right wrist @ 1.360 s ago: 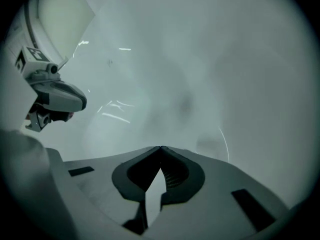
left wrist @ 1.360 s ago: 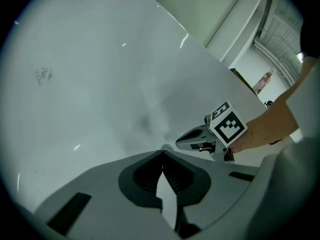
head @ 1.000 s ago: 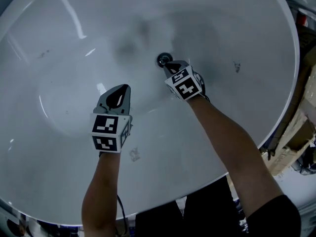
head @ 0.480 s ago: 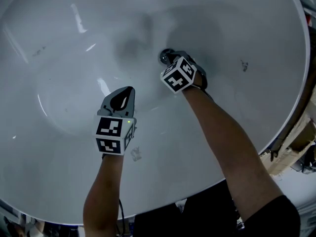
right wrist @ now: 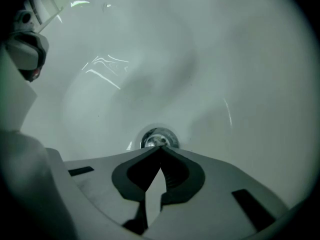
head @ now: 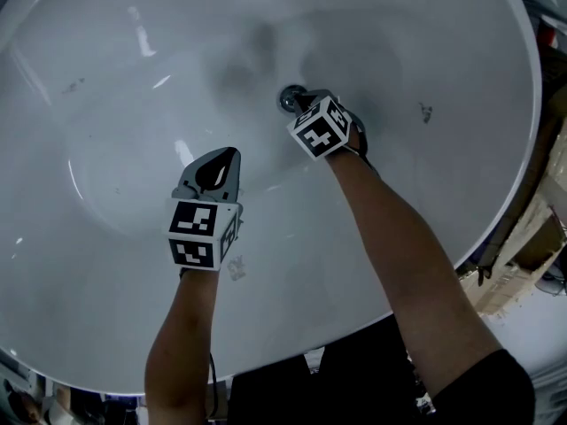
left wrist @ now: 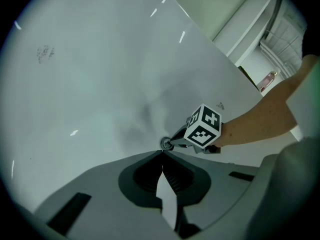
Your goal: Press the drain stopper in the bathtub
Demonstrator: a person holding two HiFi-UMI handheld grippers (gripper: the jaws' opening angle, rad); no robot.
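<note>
— So, where is the stopper in all this?

— At the low point of the tub, a small chrome round. The right gripper has its tips right at the stopper's near edge. Its jaws are closed tip to tip, with nothing between them.

— Is it touching yet?

— Hard to say. In the right gripper view the tips overlap the rim of the chrome, but I can't tell contact from a thin gap.

— What worries you, then?

— Mostly the aim. The tips look set on the edge, not the middle. A push there could tilt the cap instead of sinking it, so it may not latch. The gripper also comes in at a slant, so part of the push would run sideways.

— And the tips slide off?

— Likely enough. Closed tips make a narrow point, and polished chrome beside glossy enamel gives little hold. A slip would send them skidding across the tub and could scuff it.

— And the left gripper?

— Also closed and empty, held over the tub floor well apart from the stopper. It adds little risk, unless the person leans on it when reaching further in.

— What's the fix?

— I'd bring the tips to the cap's centre and press straight down.
</note>
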